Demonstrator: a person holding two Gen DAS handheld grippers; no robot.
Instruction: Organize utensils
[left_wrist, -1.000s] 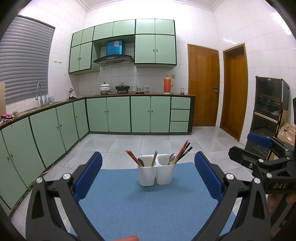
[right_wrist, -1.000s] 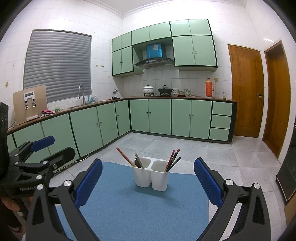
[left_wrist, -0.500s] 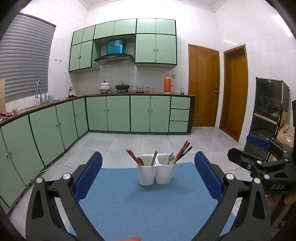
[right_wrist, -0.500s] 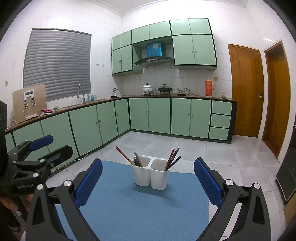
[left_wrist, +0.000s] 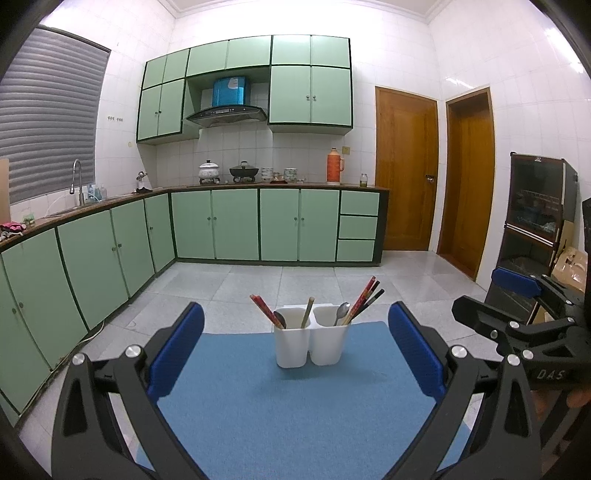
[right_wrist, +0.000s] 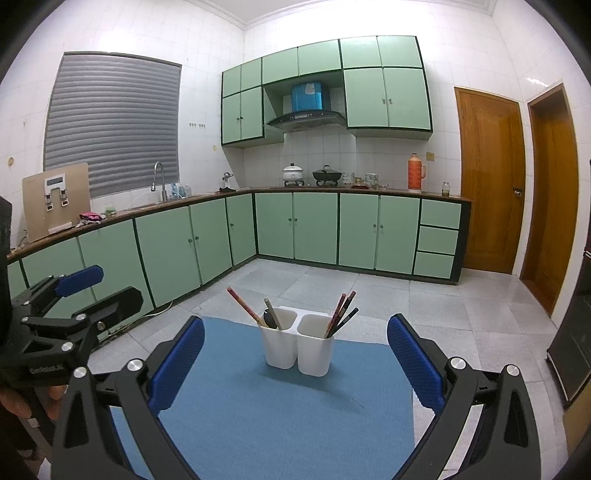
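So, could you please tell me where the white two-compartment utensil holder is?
In both wrist views the white two-compartment utensil holder stands centred near the blue mat's far edge.

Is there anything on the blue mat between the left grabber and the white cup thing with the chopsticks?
No. In the left wrist view, only bare blue mat lies between the open left gripper and the white utensil holder.

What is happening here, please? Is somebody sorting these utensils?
A person holds a two-finger gripper in each hand, both aimed at a white two-compartment holder on a blue mat. The left gripper and the right gripper are both open and hold nothing. The holder contains chopsticks and a spoon, mixed across both compartments. Nothing is being touched at this moment, so the sorting does not seem to be under way.
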